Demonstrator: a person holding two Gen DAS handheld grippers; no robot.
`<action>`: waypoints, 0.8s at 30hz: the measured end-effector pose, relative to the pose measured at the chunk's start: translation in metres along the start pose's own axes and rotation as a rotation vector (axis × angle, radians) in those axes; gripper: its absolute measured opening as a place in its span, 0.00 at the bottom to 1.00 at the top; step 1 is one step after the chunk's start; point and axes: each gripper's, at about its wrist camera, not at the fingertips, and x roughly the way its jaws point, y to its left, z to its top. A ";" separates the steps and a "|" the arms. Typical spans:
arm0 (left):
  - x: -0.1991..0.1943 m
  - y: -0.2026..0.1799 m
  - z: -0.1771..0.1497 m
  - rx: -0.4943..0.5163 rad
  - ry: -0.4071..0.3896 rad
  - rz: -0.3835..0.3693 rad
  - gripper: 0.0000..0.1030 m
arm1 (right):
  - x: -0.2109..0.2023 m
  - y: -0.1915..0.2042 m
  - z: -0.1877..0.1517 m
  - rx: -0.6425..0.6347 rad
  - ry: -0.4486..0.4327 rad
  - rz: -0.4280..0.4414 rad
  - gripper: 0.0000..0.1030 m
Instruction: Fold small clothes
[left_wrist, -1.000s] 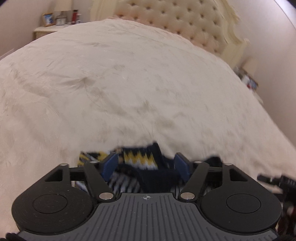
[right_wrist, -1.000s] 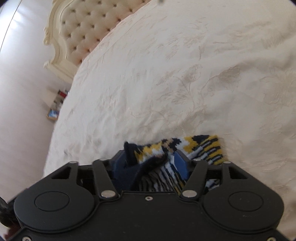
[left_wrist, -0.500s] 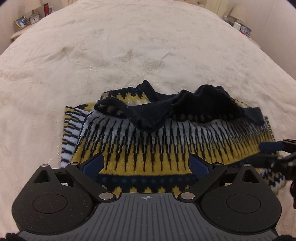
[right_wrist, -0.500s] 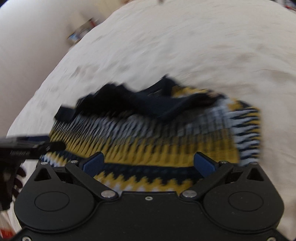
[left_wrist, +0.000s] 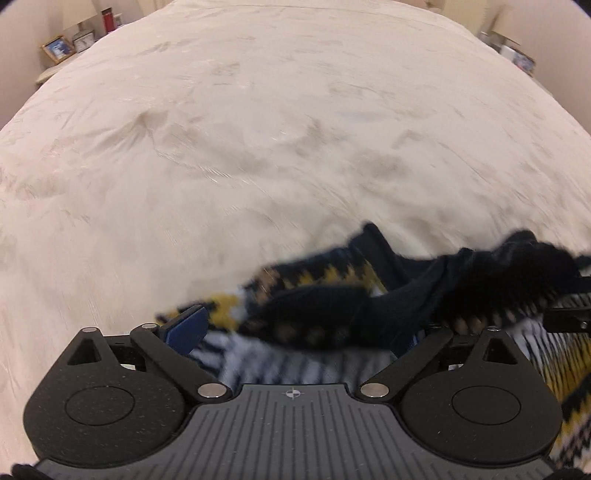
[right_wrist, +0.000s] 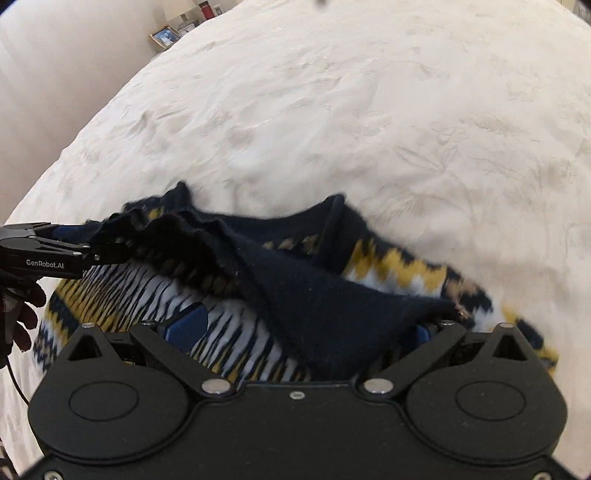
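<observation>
Since half a second ago both claws have pushed in over the sweater (right_wrist: 258, 295), which lies bunched on the bed (right_wrist: 369, 110). Left claw (left_wrist: 295, 328) and right claw (right_wrist: 310, 328) stand wide, gripping nothing. Pinch one navy edge cleanly, not several layers of the yellow-and-white knit.

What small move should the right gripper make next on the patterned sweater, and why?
Probably close the right gripper on the navy flap of the sweater. Its jaws stand wide open with that flap lying between them, rumpled over the patterned body on the bed, so a pinch there seems needed before it can be folded flat.
</observation>
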 end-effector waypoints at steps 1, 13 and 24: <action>0.002 0.002 0.003 -0.007 0.000 0.009 0.96 | 0.001 -0.003 0.003 0.009 0.000 -0.002 1.00; -0.019 0.022 0.015 -0.102 0.001 0.074 0.96 | -0.015 -0.009 0.009 0.087 -0.085 -0.033 1.00; -0.051 -0.052 -0.021 -0.092 0.095 -0.056 0.96 | -0.066 -0.003 -0.050 0.224 -0.143 -0.038 1.00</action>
